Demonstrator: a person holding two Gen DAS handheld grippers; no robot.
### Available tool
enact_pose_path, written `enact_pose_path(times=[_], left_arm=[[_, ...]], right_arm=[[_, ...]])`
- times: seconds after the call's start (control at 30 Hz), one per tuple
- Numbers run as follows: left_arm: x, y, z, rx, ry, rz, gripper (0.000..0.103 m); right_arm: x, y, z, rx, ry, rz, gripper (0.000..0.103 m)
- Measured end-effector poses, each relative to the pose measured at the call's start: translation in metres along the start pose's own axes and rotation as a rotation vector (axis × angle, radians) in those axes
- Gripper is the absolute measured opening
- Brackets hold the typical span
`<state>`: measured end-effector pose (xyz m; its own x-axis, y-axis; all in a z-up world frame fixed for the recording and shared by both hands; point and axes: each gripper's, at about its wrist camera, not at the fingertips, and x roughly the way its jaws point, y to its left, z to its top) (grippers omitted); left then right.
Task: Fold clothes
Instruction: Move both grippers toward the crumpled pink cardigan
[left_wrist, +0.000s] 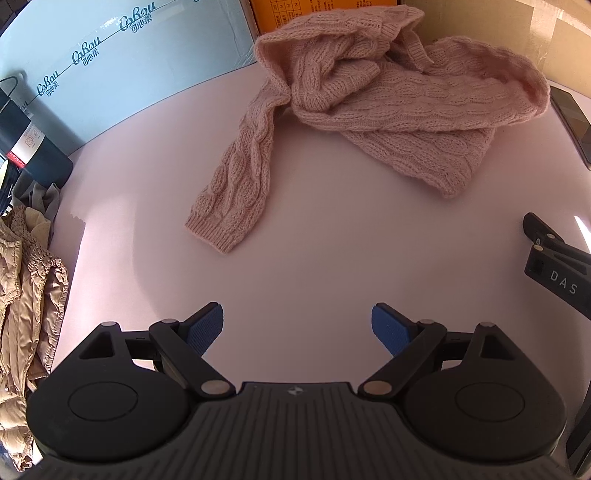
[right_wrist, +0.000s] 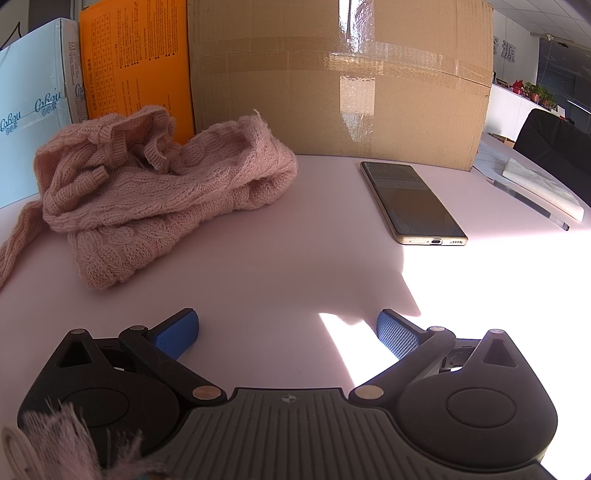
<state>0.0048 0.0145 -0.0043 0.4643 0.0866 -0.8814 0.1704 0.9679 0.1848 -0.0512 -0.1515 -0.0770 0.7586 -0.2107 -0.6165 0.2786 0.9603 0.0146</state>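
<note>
A pink cable-knit sweater (left_wrist: 388, 99) lies crumpled at the back of the pale table (left_wrist: 295, 240), one sleeve (left_wrist: 236, 184) trailing toward me. My left gripper (left_wrist: 297, 326) hovers over bare table in front of it, open, with nothing between its blue pads (left_wrist: 207, 328). The right wrist view shows the same sweater (right_wrist: 159, 192) heaped at the left. My right gripper (right_wrist: 288, 332) stands wide open over the table, apart from the sweater, its fingers empty. A part of the right gripper (left_wrist: 554, 266) shows at the right edge of the left wrist view.
A phone (right_wrist: 413, 201) lies right of the sweater. Behind stand a cardboard box (right_wrist: 340, 81), an orange box (right_wrist: 136, 62) and a light blue box (left_wrist: 122, 62). A beige garment (left_wrist: 26, 314) hangs at the left table edge. A pen (right_wrist: 528, 203) and papers lie far right.
</note>
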Motion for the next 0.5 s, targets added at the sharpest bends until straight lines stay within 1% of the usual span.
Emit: enact_pose_path(times=[0.1, 0.23, 0.33, 0.43, 0.5], left_arm=[[-0.001, 0.005, -0.004, -0.014, 0.008, -0.002, 0.087], [0.002, 0.017, -0.009, -0.062, 0.047, -0.020, 0.087], [0.001, 0.023, -0.014, -0.104, 0.048, -0.027, 0.087], [-0.003, 0.024, -0.020, -0.110, 0.054, -0.009, 0.087], [-0.005, 0.024, -0.026, -0.107, 0.042, -0.025, 0.087]], right_arm=[[0.000, 0.000, 0.000, 0.000, 0.000, 0.000, 0.103], [0.000, 0.000, 0.000, 0.000, 0.000, 0.000, 0.103], [0.000, 0.000, 0.000, 0.000, 0.000, 0.000, 0.103], [0.000, 0.000, 0.000, 0.000, 0.000, 0.000, 0.103], [0.000, 0.000, 0.000, 0.000, 0.000, 0.000, 0.103]])
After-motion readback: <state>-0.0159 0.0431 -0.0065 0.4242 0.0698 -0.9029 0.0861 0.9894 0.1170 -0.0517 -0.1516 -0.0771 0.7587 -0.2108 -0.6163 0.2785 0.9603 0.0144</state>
